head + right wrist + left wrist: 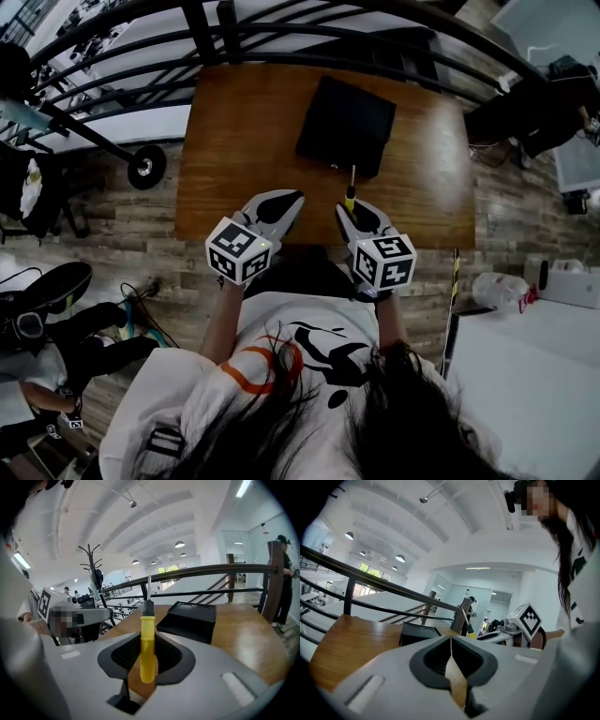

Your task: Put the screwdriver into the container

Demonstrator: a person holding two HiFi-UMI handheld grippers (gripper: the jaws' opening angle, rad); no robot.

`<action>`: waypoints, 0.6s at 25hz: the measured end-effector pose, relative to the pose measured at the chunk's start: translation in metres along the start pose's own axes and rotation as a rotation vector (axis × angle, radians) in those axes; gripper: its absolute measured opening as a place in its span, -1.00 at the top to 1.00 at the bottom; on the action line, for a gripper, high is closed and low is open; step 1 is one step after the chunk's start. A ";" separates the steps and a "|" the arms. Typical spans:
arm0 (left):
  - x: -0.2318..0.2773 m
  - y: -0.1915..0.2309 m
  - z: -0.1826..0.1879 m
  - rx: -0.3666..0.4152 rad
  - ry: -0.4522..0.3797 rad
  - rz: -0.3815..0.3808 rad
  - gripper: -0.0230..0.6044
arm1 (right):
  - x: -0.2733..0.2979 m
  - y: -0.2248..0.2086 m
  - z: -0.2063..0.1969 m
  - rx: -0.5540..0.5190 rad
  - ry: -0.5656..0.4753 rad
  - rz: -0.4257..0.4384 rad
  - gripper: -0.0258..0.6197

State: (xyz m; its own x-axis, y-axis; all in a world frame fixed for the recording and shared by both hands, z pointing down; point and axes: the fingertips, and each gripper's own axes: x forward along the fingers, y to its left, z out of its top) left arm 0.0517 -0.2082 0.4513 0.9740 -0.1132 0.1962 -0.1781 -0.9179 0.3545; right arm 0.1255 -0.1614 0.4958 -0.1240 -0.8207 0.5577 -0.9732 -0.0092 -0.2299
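Note:
My right gripper (146,654) is shut on the yellow handle of the screwdriver (147,641), whose black collar and metal shaft point forward over the table. In the head view the screwdriver (351,192) sticks out of the right gripper (359,219) toward the black container (345,126), which lies on the far middle of the wooden table (234,141). In the right gripper view the black container (190,619) sits just ahead to the right. My left gripper (278,208) hovers at the table's near edge, shut with nothing in it; its jaws meet in the left gripper view (451,654).
A black metal railing (141,56) curves round the far side of the table. A wheeled stand (145,166) is on the floor at left. A white surface (525,375) lies at right, and bags and shoes lie on the floor at left.

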 end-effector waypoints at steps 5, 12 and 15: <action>0.017 0.008 0.009 -0.021 -0.026 0.067 0.93 | 0.008 -0.026 0.009 -0.040 0.033 0.045 0.57; 0.036 0.004 0.004 -0.031 -0.020 0.139 0.93 | 0.023 -0.067 0.014 -0.095 0.083 0.097 0.57; 0.039 0.007 0.004 -0.036 -0.021 0.178 0.93 | 0.034 -0.080 0.019 -0.134 0.104 0.124 0.57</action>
State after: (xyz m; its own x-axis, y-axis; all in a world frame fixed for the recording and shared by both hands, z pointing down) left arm 0.0885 -0.2209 0.4574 0.9294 -0.2807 0.2398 -0.3523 -0.8684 0.3489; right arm 0.2026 -0.1998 0.5184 -0.2567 -0.7474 0.6127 -0.9655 0.1695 -0.1978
